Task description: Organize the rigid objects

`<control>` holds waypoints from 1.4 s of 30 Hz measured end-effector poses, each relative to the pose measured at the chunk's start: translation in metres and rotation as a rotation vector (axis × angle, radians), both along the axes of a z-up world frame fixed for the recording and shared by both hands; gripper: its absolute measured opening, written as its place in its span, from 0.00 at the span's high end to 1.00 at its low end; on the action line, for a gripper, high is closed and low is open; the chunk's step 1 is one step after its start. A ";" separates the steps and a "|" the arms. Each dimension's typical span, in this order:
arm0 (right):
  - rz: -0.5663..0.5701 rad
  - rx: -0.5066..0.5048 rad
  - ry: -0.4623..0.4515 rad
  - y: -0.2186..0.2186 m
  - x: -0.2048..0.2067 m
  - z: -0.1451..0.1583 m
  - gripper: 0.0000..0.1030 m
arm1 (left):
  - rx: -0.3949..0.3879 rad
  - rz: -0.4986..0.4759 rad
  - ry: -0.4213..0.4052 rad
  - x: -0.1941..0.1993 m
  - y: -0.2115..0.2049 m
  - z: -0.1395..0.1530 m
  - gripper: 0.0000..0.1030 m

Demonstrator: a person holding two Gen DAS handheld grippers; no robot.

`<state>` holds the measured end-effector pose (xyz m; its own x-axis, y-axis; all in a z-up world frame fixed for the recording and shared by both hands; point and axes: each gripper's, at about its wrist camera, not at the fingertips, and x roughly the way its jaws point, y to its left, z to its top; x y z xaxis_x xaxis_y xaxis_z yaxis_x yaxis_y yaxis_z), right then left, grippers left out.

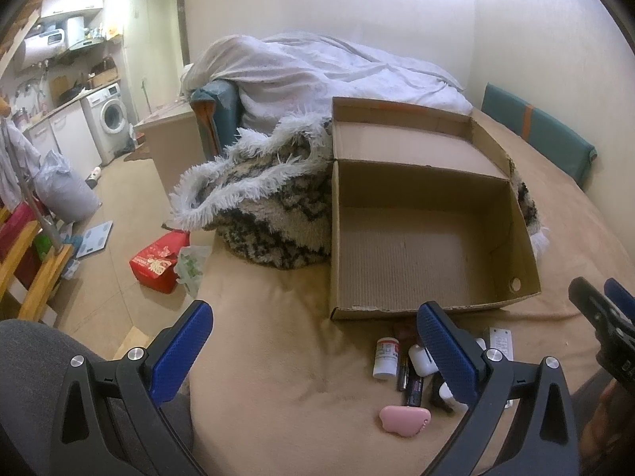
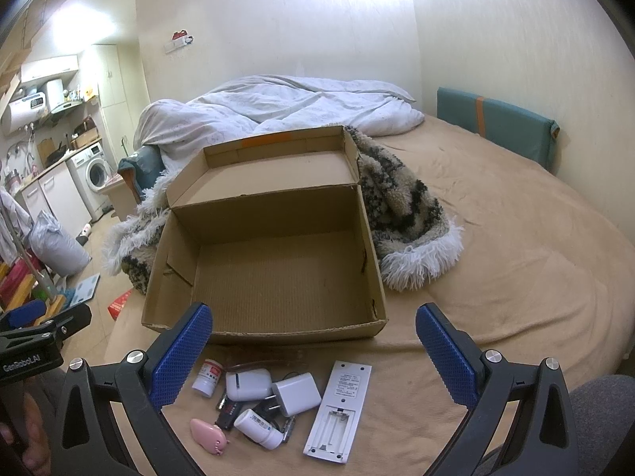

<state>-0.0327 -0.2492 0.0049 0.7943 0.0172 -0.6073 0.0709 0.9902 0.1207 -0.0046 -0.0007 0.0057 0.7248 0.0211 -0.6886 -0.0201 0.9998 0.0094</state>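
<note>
- Holding both grippers over a tan bedsheet [image 2: 496,238], you face an empty cardboard box [image 2: 278,273] with its lid flap folded back.
- Your right gripper [image 2: 313,341] has its blue ribbed pads spread wide and grips nothing.
- Your left gripper [image 1: 313,341] is spread just as wide, also empty.
- A small heap of hard items lies on the sheet just in front of the box's near wall, directly below and between the right gripper's fingers, so your right hand looks nearer.
- A white remote [image 2: 339,410] lies back-up with its battery bay open, long axis pointing roughly toward the box.
- Touching one another are a smooth white charger plug [image 2: 297,392], a rounded white case [image 2: 248,384], two small white bottles [image 2: 206,377] on their sides, and dark batteries.
- A glossy pink, heart-like trinket [image 2: 206,438] sits nearest you.
- A shaggy fringed rug [image 2: 408,218] is bunched behind the box.
</note>
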 end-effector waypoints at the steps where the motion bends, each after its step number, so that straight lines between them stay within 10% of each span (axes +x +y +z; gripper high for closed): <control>1: -0.001 0.001 0.000 0.000 0.000 0.000 0.00 | 0.000 -0.002 0.000 0.000 -0.001 0.000 0.00; 42: 0.006 0.015 0.013 0.000 0.001 -0.002 0.00 | 0.010 -0.003 0.004 -0.003 -0.001 -0.002 0.00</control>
<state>-0.0312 -0.2492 0.0026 0.7862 0.0312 -0.6172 0.0663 0.9887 0.1344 -0.0073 -0.0021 0.0041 0.7220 0.0258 -0.6914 -0.0172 0.9997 0.0193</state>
